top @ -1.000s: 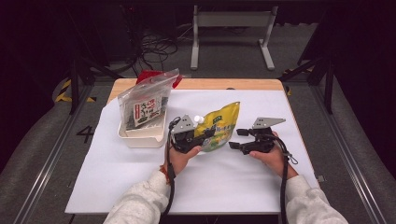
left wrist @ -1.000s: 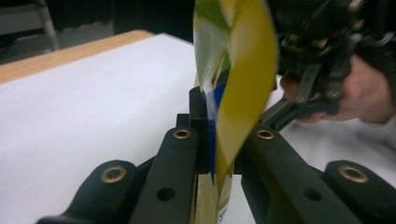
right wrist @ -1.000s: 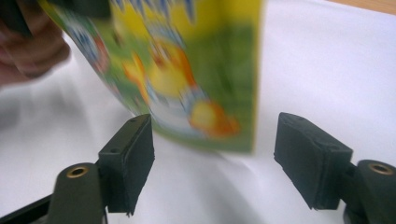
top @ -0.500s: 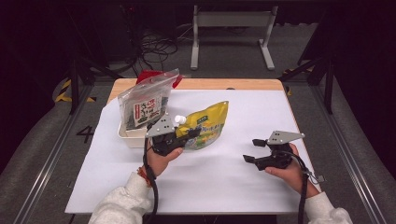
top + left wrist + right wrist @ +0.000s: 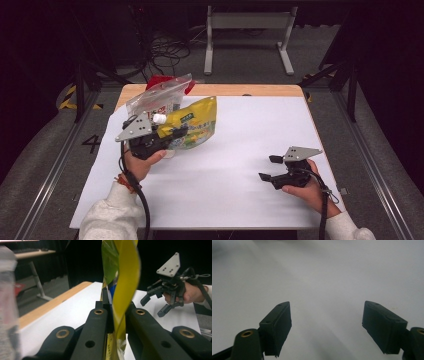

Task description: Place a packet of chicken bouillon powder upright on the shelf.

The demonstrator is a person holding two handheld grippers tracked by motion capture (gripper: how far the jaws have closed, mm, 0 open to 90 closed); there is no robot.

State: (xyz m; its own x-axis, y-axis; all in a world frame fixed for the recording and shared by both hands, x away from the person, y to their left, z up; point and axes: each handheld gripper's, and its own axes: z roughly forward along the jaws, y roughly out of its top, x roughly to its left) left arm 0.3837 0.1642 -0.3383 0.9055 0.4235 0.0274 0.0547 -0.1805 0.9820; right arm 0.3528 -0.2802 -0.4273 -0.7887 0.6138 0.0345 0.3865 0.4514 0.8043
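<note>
A yellow spouted pouch (image 5: 196, 124) with a white cap (image 5: 159, 118) hangs lifted over the left part of the white table (image 5: 240, 125). My left gripper (image 5: 176, 134) is shut on the pouch near its cap. In the left gripper view the yellow pouch (image 5: 125, 277) stands edge-on, pinched between the two black jaws of the left gripper (image 5: 117, 308). My right gripper (image 5: 267, 167) rests low at the right front of the table, open and holding nothing. Its fingers (image 5: 278, 325) stand wide apart over bare white surface. The right gripper (image 5: 152, 307) also appears far off in the left gripper view.
A clear zip bag (image 5: 157, 97) with dark contents stands just behind the pouch at the table's back left, a red item (image 5: 159, 80) behind it. The wooden table edge (image 5: 250, 90) runs along the back. Cables and a metal stand lie on the floor beyond.
My left gripper has carried the pouch left and upward toward the clear bag. My right gripper has drawn away from the pouch to the right front of the table.
</note>
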